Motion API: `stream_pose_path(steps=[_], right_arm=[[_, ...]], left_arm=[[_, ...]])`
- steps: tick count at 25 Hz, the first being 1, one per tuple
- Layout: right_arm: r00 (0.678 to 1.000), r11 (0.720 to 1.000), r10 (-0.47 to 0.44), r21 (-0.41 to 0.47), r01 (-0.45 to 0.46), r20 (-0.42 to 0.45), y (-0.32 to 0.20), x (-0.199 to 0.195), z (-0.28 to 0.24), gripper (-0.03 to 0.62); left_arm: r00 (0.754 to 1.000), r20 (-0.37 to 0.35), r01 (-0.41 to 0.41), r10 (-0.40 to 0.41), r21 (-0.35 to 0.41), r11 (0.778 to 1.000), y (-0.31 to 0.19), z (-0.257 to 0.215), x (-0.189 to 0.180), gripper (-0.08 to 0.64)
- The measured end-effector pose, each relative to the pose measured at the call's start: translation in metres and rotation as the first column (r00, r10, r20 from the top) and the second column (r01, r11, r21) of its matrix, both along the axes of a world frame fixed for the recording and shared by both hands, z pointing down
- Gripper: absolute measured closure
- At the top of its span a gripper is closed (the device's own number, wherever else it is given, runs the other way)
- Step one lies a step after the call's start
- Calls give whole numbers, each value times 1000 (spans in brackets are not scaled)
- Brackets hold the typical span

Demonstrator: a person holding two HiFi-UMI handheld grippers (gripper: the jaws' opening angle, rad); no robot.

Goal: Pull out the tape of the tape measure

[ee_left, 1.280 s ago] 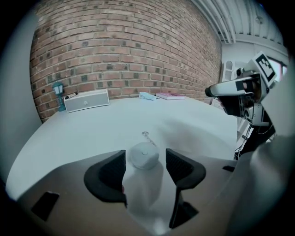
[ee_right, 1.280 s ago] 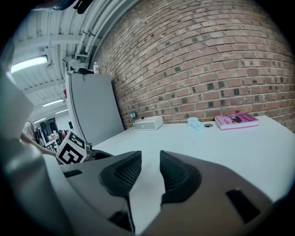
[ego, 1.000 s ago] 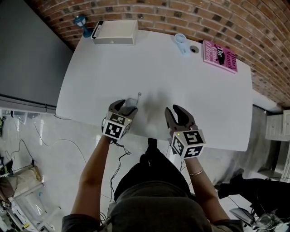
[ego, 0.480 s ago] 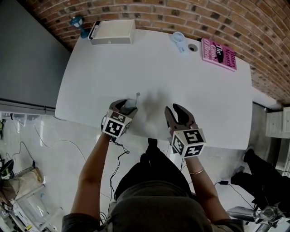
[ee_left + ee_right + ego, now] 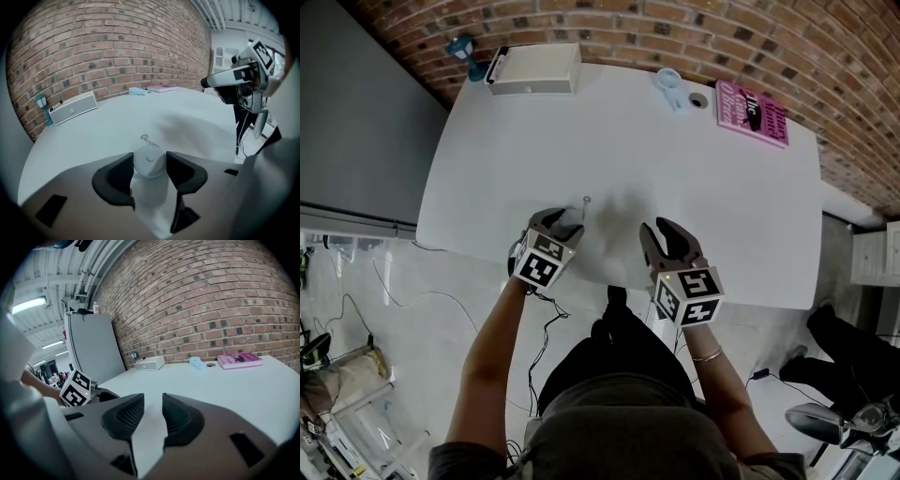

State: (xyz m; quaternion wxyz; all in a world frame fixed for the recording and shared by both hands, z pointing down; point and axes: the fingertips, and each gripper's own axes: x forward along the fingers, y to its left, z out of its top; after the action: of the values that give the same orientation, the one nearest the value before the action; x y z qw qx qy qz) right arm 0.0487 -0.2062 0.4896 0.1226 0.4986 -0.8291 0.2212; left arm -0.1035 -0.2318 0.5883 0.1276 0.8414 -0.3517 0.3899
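Note:
A small white round tape measure (image 5: pixel 149 164) sits on the white table (image 5: pixel 675 159) near its front edge, between my left gripper's jaws. Its thin pull tab with a ring (image 5: pixel 145 138) lies on the table just beyond it; the ring (image 5: pixel 587 200) also shows in the head view. My left gripper (image 5: pixel 149 171) is closing, and both dark pads touch the case's sides. In the head view the left gripper (image 5: pixel 560 223) covers most of the case. My right gripper (image 5: pixel 668 234) hovers to the right, apart from the tape measure, open with nothing between its fingers (image 5: pixel 125 416).
At the table's far edge, by the brick wall, stand a cream box (image 5: pixel 534 67), a blue object (image 5: pixel 461 47), a light blue item (image 5: pixel 668 80), a small round piece (image 5: pixel 701 99) and a pink book (image 5: pixel 755 114). Cables lie on the floor below the front edge.
The left jaws have narrowed onto the tape measure. Both hands stay almost where they were.

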Motion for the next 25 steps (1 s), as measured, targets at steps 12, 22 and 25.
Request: stream_pose_path(steps=[12,22,25], right_arm=[[997,997,-78,-6,78,-7,13,-25,6,485],[981,981,-191,13,192,-44,32,-58,6,488],[974,975,-221,27,223,-56,38,-66,5,488]], left_arm=[[995,39,-89,88,8,996,19,-36,-9,331],[987,90,-135,133,14,991,38,-67,-22,331],[981,110,-159,157,12,987,42,-77,-22,331]])
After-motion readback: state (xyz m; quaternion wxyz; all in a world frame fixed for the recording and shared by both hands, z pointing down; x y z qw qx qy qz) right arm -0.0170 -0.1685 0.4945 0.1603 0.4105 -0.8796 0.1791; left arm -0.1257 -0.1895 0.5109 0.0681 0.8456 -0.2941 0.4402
